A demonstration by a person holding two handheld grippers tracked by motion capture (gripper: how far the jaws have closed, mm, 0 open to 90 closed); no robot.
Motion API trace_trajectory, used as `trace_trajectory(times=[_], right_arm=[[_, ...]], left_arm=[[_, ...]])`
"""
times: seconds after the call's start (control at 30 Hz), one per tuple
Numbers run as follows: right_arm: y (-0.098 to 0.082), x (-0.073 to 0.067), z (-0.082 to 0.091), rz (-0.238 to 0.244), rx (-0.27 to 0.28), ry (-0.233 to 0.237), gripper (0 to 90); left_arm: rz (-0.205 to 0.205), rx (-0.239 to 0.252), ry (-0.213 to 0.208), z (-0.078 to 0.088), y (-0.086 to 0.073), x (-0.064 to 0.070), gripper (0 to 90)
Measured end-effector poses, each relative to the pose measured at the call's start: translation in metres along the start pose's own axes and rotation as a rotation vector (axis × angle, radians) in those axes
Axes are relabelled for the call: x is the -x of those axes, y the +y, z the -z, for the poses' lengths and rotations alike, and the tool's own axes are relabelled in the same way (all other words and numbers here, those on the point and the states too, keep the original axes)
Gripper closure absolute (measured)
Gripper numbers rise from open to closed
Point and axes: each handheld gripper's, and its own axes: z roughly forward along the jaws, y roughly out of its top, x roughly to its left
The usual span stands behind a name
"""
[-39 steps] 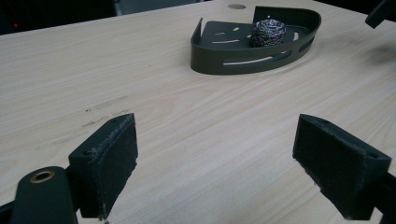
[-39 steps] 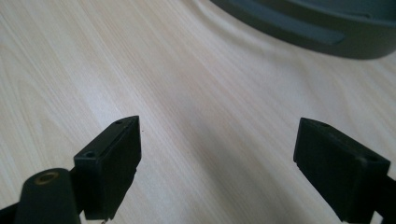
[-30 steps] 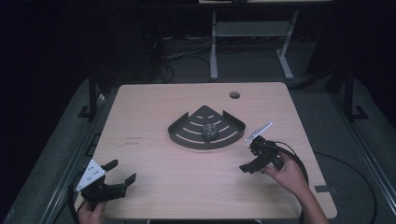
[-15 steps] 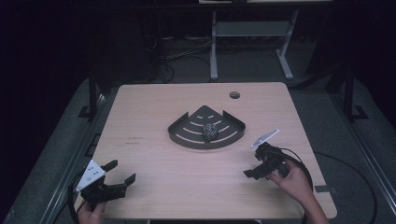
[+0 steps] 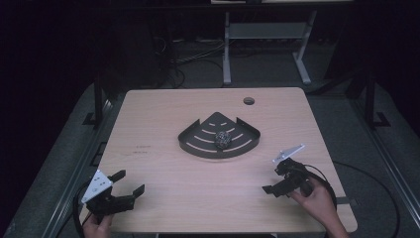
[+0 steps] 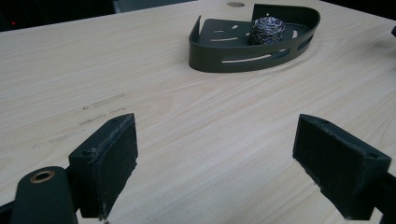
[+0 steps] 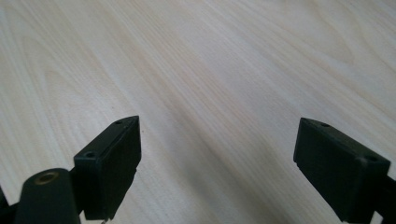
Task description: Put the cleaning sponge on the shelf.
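A dark fan-shaped slotted tray point(image 5: 198, 144) point(image 6: 233, 58) lies at the middle of the wooden table. A steel-wool scouring ball point(image 5: 222, 139) point(image 6: 266, 31) rests inside it. My left gripper point(image 5: 127, 184) point(image 6: 215, 168) hovers open near the front left corner, aimed toward the tray, nothing between its jaws. My right gripper point(image 5: 274, 179) point(image 7: 217, 163) is held open low over the bare wood at the front right, jaws empty, well short of the tray.
A round cable hole point(image 5: 248, 100) sits near the table's far edge. The table point(image 5: 163, 114) is wide bare wood around the tray. Cables point(image 5: 327, 178) trail from the right gripper; a metal stand point(image 5: 262, 34) is behind the table.
My right gripper has drawn back from the tray's right edge toward the front right of the table and lowered. The left gripper has stayed in place.
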Motion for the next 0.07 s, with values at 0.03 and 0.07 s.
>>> trace_trajectory(times=[0.03,0.07], right_arm=[[-0.0002,-0.0017,0.0006,0.002,0.004,0.000,14.5],[-0.0003,-0.0031,0.0007,0.007,0.007,0.003,14.5]], left_arm=[[-0.003,0.000,-0.001,-0.0007,0.0001,0.0001,13.2],[-0.003,-0.002,-0.001,-0.0015,0.0002,0.0004,13.2]])
